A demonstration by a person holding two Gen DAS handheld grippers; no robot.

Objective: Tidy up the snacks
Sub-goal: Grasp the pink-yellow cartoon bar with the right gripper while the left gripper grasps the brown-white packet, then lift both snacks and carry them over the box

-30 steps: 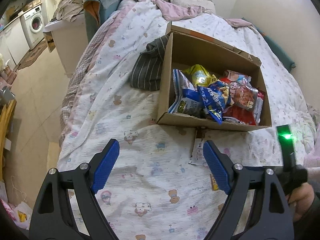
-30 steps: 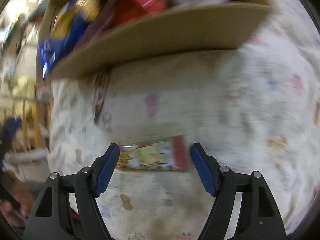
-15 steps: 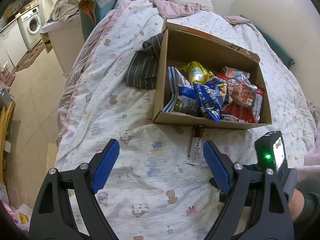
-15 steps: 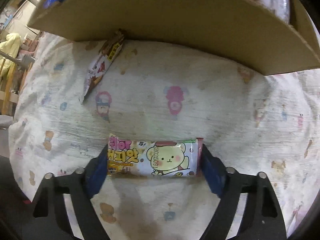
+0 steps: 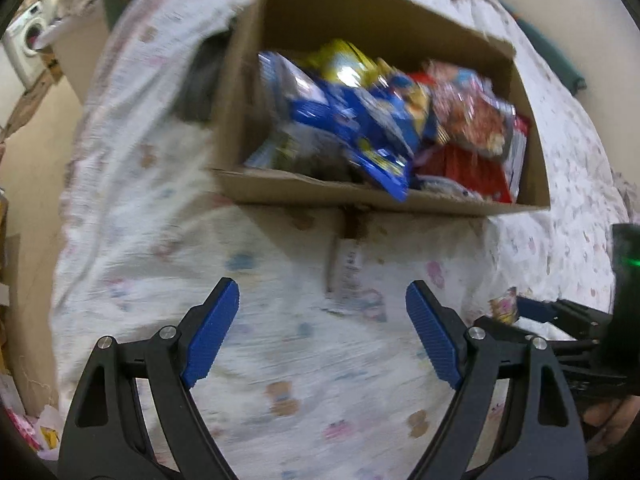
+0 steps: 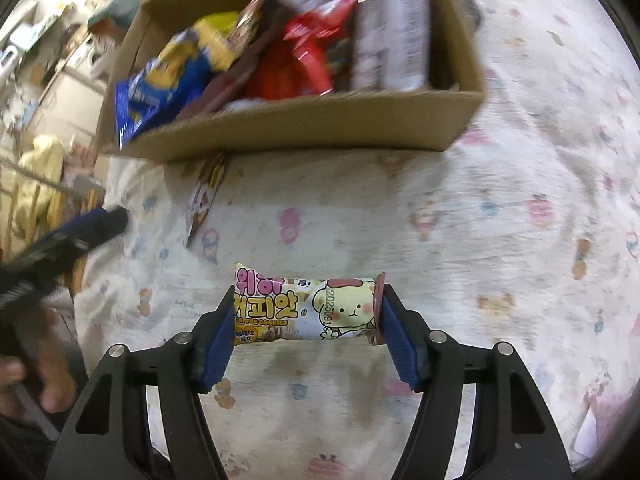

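Below my left gripper (image 5: 322, 334) lies the bed (image 5: 140, 240), covered in a white sheet with small cartoon prints. Its blue pads (image 5: 212, 334) stand wide apart with nothing between them. At twelve o'clock from the gripper sits the cardboard box (image 5: 360, 196), open-topped and filled with snack bags: blue ones (image 5: 360, 120) on the left, a yellow one (image 5: 344, 60) behind them, red ones (image 5: 476, 128) on the right. Just under the box's near wall, at about one o'clock, a long narrow snack packet (image 5: 348, 264) lies flat on the sheet, its top end touching the cardboard. At three o'clock I see the black frame of my right gripper (image 5: 516, 312) with a bit of pale wrapper at its tips and a green light on the unit behind it. A washing machine (image 5: 28, 44) shows blurred at ten o'clock.

Through the right wrist view, my right gripper (image 6: 306, 316) is clamped on the cookie packet (image 6: 308, 308), a cream wrapper with pink and brown lettering and a yellow cartoon dog. Its jaws have just been closing, and both pads now press the packet's short ends, with the packet crosswise between them above the sheet. At twelve o'clock is the cardboard box (image 6: 304, 124), blue and yellow bags on its left, red and white ones on its right. The long narrow snack packet (image 6: 206, 200) lies at eleven o'clock, running from the box's near wall out onto the bed (image 6: 500, 220). At nine o'clock the left gripper (image 6: 92, 220) comes in blurred, with a hand (image 6: 44, 372) gripping its handle at the lower left edge.
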